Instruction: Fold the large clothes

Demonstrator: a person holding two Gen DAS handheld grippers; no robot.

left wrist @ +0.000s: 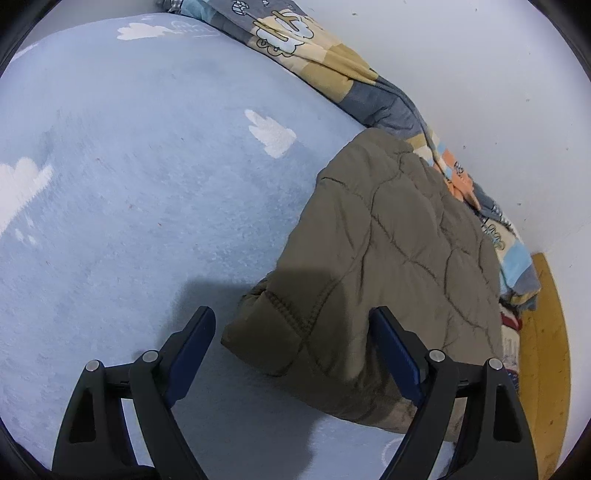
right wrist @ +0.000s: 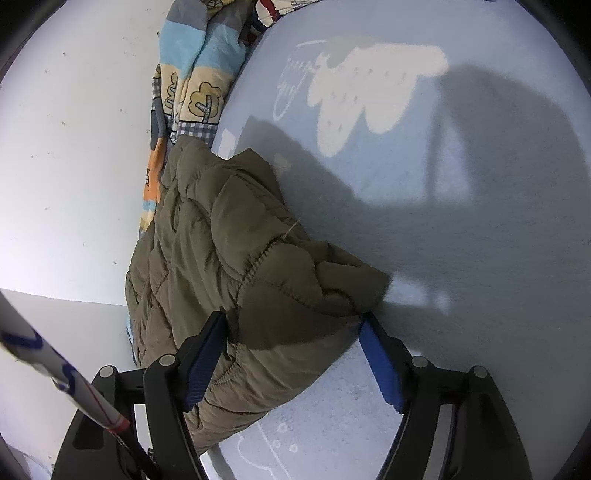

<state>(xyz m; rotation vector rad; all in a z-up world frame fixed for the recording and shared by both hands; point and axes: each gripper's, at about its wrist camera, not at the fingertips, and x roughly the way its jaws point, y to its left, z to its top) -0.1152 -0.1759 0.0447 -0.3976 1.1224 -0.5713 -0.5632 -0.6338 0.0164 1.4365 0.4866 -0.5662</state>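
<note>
An olive-brown quilted jacket [left wrist: 388,240] lies folded into a thick bundle on the light blue bed sheet [left wrist: 129,184], close to the wall. My left gripper [left wrist: 293,321] is open over its near corner; the left pad is off the fabric and the right finger rests over the jacket. In the right wrist view the same jacket [right wrist: 221,240] lies bunched along the wall side of the sheet [right wrist: 443,258]. My right gripper [right wrist: 293,325] straddles the jacket's near fold with its jaws wide, the blue pads [right wrist: 203,365] flanking the fabric without squeezing it.
A patterned quilt [left wrist: 295,33] [right wrist: 195,74] is bunched between the jacket and the white wall [left wrist: 480,74] [right wrist: 74,147]. A wooden bed edge [left wrist: 546,332] shows at the right. A white rod with blue and red marks [right wrist: 55,369] crosses beside the right gripper.
</note>
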